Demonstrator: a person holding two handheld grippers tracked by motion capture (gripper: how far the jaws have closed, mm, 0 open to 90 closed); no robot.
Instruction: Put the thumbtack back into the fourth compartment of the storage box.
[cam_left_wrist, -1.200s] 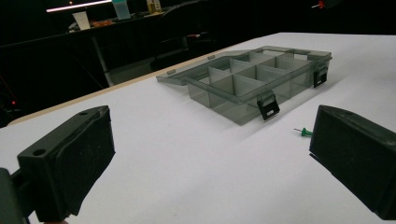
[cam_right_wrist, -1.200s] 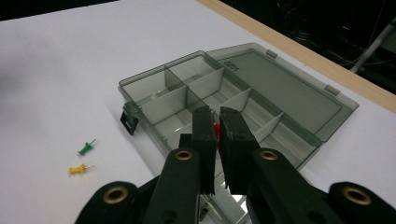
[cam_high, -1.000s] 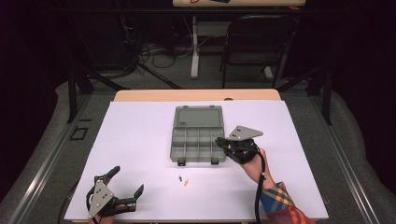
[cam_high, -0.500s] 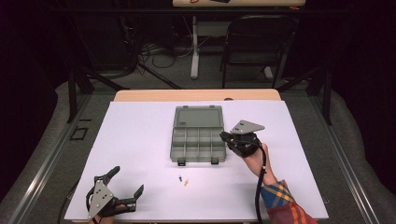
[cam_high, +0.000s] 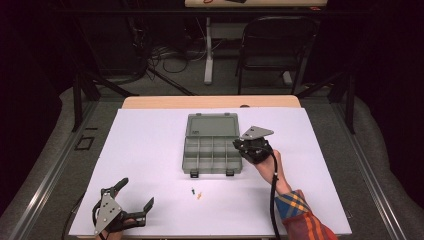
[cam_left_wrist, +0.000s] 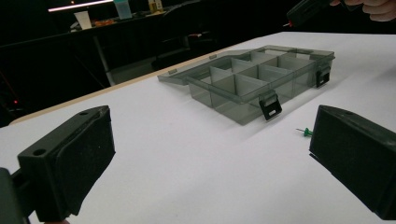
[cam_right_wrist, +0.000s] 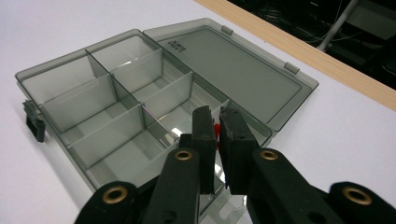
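Observation:
A grey see-through compartment box (cam_high: 212, 152) lies open in the middle of the table, its lid (cam_high: 212, 125) flat behind it. My right gripper (cam_high: 240, 146) hovers over the box's right-hand compartments (cam_right_wrist: 140, 135). Its jaws (cam_right_wrist: 215, 116) are shut on a small red pushpin (cam_right_wrist: 216, 130) that peeks out between the pads. My left gripper (cam_high: 136, 193) rests at the near left corner of the table, open with nothing between its wide-apart jaws (cam_left_wrist: 212, 140). Two loose pushpins lie in front of the box, a green one (cam_high: 193, 190) (cam_left_wrist: 303, 132) and an orange one (cam_high: 199, 195).
The white table top (cam_high: 150, 145) has a wooden strip (cam_high: 210, 101) along its far edge. A dark chair (cam_high: 275, 50) and a table leg (cam_high: 208, 55) stand behind it. Black latches (cam_left_wrist: 271, 106) hang on the box's front wall.
My right gripper has shifted a little farther from the person and leftward over the box's right side, still shut on the red pin. The left gripper has stayed put.

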